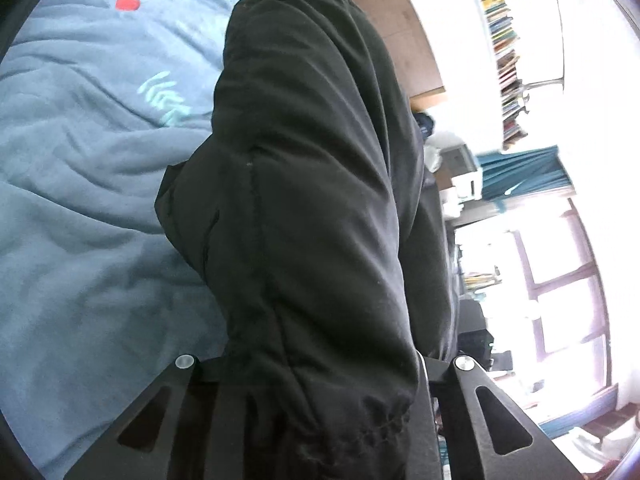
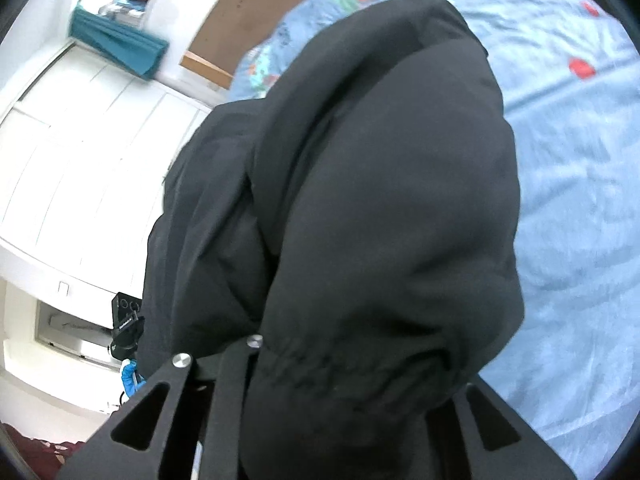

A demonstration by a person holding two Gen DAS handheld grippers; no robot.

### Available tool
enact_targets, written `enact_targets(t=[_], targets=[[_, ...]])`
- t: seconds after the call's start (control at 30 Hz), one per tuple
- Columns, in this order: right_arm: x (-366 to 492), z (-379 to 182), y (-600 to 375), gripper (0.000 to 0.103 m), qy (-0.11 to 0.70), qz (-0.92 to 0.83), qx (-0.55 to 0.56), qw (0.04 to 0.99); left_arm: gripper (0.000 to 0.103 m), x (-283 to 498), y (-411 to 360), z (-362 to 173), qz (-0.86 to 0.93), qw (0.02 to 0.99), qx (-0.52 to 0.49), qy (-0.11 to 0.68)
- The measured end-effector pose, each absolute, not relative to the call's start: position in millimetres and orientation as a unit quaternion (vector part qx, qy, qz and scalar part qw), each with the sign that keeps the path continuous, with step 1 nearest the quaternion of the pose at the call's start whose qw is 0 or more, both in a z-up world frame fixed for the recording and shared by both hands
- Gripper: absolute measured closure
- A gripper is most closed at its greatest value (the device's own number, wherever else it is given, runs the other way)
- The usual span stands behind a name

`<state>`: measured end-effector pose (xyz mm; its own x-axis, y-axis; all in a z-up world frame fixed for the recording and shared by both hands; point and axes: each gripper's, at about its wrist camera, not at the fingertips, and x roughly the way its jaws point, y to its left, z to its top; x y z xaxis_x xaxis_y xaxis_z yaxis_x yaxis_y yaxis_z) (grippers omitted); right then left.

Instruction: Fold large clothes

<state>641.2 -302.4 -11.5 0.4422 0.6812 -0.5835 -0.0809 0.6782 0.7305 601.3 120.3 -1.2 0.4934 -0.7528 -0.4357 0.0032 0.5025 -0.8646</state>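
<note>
A large black padded garment [image 1: 312,184] fills the middle of the left wrist view and hangs over a blue bed cover [image 1: 80,208]. My left gripper [image 1: 320,384] is shut on its gathered hem, and the cloth hides the fingertips. In the right wrist view the same black garment [image 2: 380,200] bulges up in front of the lens. My right gripper [image 2: 340,384] is shut on another gathered stretch of hem, with its tips buried in the fabric. The garment is raised off the bed cover [image 2: 580,208] at both held spots.
The bed cover has red spots [image 1: 128,3]. A wooden headboard [image 2: 248,12] lies beyond the bed. Bookshelves [image 1: 504,48], a bright window [image 1: 560,280] and a teal cloth [image 2: 116,44] are at the room's side. White wardrobe doors [image 2: 80,160] stand behind a blue-gloved hand [image 2: 130,376].
</note>
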Motion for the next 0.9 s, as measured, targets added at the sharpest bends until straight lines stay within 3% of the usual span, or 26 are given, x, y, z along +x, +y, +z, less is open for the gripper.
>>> enact_targets(t=[0.2,0.4,0.77,0.9], targets=[[623,34,-300,0.088,0.450,0.255,0.310,0.798,0.084,579,140,34,-0.271,0.756,-0.427,0.416],[591,42,-289,0.088,0.448,0.265,0.327,0.789,0.083,557,161,46,-0.263,0.768,-0.407,0.419],[582,-41,-275,0.086,0.495,0.223,0.355,0.761,0.080,559,173,-59,-0.175,0.776,-0.345,0.499],[571,-58,-287,0.069,0.496,0.211,0.354,0.765,0.064,555,183,-75,-0.165,0.784,-0.327,0.501]])
